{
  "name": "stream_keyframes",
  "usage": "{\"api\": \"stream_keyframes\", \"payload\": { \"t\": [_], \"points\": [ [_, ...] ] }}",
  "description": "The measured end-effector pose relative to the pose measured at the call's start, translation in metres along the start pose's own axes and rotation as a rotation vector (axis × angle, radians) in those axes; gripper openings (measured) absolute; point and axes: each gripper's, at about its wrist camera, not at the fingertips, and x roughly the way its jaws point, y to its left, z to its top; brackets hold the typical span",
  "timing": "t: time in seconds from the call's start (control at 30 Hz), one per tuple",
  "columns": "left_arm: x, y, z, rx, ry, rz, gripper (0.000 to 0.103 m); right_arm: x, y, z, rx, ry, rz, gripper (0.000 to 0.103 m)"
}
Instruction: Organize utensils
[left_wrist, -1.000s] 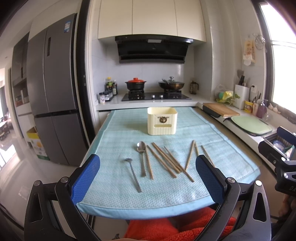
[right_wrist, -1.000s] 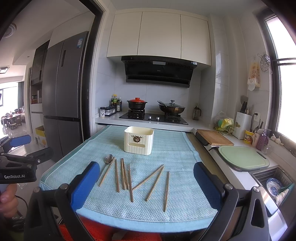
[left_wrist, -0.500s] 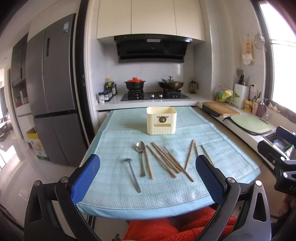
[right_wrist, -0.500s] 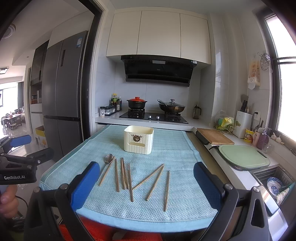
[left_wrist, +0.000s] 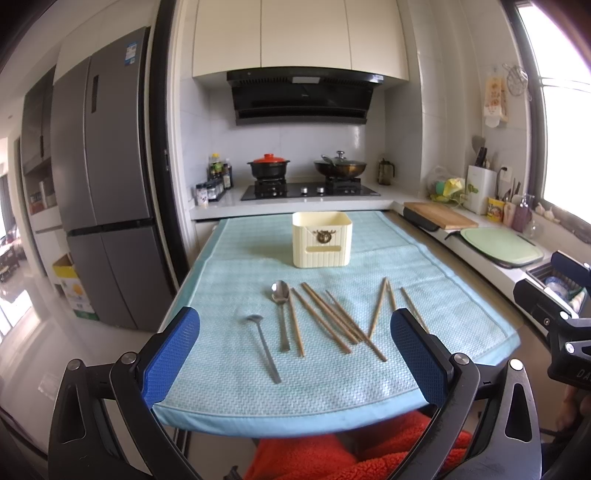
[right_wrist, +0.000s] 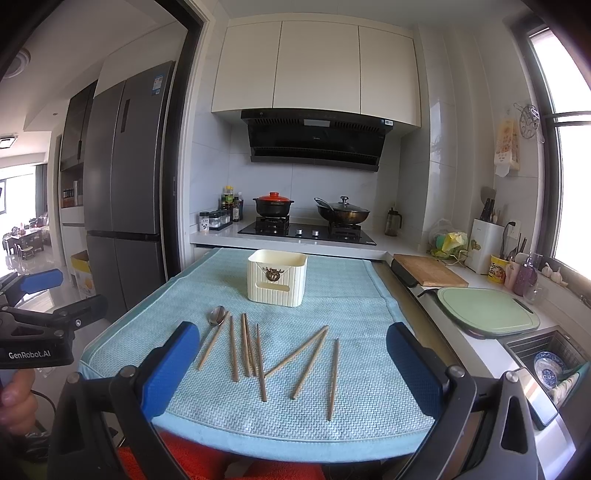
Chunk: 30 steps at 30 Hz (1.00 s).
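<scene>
A cream utensil box (left_wrist: 321, 239) (right_wrist: 277, 277) stands upright at the middle of a light blue mat (left_wrist: 229, 391) (right_wrist: 354, 295). In front of it lie a large spoon (left_wrist: 281, 310) (right_wrist: 217, 316), a small spoon (left_wrist: 263, 347) and several loose wooden chopsticks (left_wrist: 332, 321) (right_wrist: 258, 354), all flat on the mat. My left gripper (left_wrist: 295, 356) hovers open over the mat's near edge with nothing between its blue pads. My right gripper (right_wrist: 291, 369) is held the same way, open and holding nothing, a little further right. The small spoon is hidden in the right wrist view.
A fridge (left_wrist: 103, 192) stands to the left. Behind the mat is a stove with two pots (left_wrist: 306, 173). On the right counter are a wooden board (right_wrist: 428, 271), a green board (right_wrist: 487, 308) and a sink with dishes (right_wrist: 550, 365). Orange fleece (left_wrist: 332, 454) shows below the near edge.
</scene>
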Motion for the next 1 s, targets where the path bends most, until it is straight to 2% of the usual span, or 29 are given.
{"api": "stream_keyframes", "payload": {
  "t": [1.0],
  "points": [
    [0.0056,0.0015,0.0011,0.015,0.015,-0.008,0.103,0.0004,-0.0017,0.0000,0.010,0.010,0.001,0.103]
  ]
}}
